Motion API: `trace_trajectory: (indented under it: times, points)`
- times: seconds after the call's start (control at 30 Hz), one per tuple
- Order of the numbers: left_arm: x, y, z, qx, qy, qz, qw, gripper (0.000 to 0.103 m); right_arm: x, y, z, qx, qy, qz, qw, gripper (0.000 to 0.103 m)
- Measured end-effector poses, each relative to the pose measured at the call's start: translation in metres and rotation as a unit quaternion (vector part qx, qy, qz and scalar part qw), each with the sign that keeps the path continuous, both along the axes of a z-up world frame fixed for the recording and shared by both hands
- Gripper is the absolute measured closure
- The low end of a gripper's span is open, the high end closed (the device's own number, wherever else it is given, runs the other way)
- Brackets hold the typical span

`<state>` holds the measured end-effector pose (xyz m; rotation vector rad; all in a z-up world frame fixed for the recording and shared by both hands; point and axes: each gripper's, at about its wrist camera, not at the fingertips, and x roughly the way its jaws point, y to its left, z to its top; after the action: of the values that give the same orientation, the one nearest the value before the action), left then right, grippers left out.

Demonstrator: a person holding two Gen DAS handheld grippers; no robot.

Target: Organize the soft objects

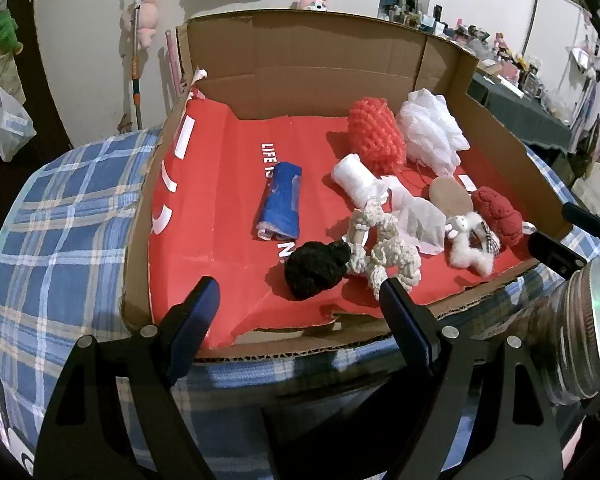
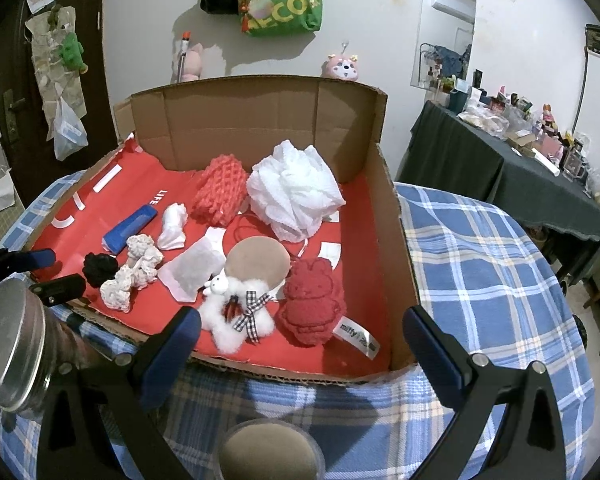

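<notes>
A cardboard box (image 1: 308, 60) (image 2: 396, 272) with a red floor holds several soft things: a blue roll (image 1: 282, 206) (image 2: 130, 228), a black pom (image 1: 314, 270) (image 2: 99, 266), a cream knitted piece (image 1: 384, 248) (image 2: 134, 274), a white fluffy toy (image 1: 470, 246) (image 2: 236, 316), a red plush (image 1: 498, 214) (image 2: 312, 306), an orange-red mesh sponge (image 1: 376, 134) (image 2: 220, 190) and a white bath pouf (image 1: 432, 128) (image 2: 296, 194). My left gripper (image 1: 300, 304) (image 2: 48, 270) is open and empty at the box's front edge, near the black pom. My right gripper (image 2: 300, 334) (image 1: 568, 232) is open and empty at the front right, above the red plush.
The box sits on a blue plaid cloth (image 1: 60, 220) (image 2: 488, 280). A round tan pad (image 1: 452, 196) (image 2: 258, 260), a white roll (image 1: 354, 178) (image 2: 174, 226) and clear wrap (image 2: 192, 270) also lie inside. A dark cluttered table (image 2: 500, 168) stands at right.
</notes>
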<state>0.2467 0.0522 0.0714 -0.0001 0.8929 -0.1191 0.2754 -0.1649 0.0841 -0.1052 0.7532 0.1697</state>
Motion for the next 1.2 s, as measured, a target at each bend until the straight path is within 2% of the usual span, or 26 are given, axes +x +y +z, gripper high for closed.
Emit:
trace_trajectory:
  times: [1.2]
  points:
    - [0.014, 0.001, 0.0, 0.004, 0.001, 0.001, 1.0, 0.021, 0.013, 0.002, -0.004, 0.001, 0.008, 0.001, 1.0, 0.0]
